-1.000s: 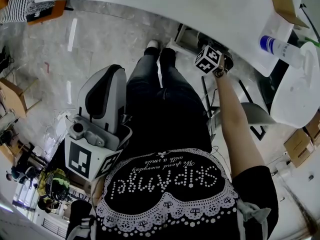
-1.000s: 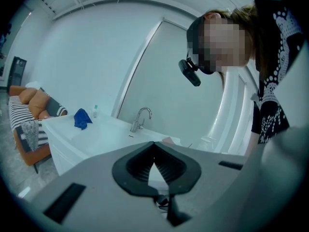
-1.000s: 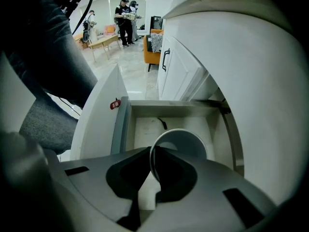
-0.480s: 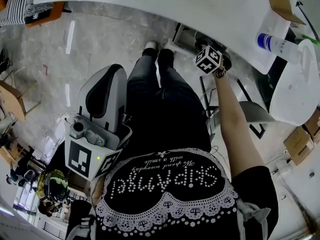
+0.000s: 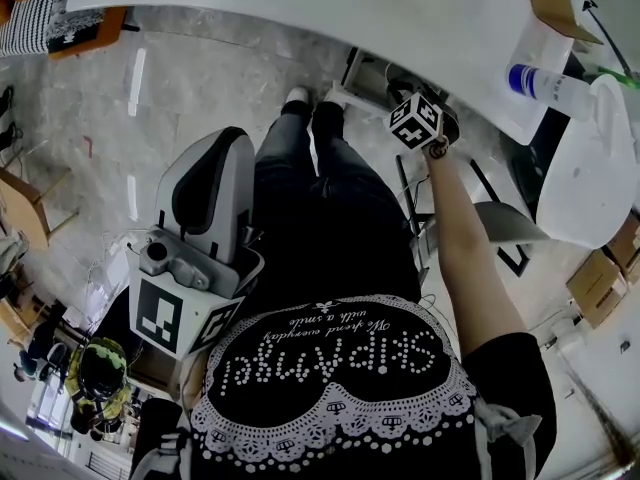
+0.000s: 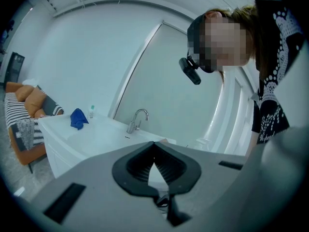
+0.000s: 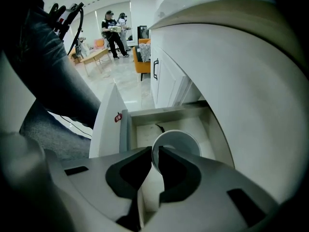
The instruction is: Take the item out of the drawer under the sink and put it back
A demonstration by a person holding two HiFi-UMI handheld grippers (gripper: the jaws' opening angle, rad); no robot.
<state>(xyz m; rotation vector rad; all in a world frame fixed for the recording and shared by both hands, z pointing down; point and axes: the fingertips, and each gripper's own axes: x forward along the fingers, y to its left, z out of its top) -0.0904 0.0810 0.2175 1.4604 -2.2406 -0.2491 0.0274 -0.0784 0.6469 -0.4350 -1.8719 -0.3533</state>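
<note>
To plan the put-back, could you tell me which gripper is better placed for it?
Right: the right gripper holds the white cup by its rim over the open drawer; the left gripper, shut and empty, faces the counter.

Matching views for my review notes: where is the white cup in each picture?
Head view: not visible.
Left gripper view: not in it.
Right gripper view: white cup lower centre, rim pinched by the right gripper.
Shared landmark: white counter, seen in all three.
</note>
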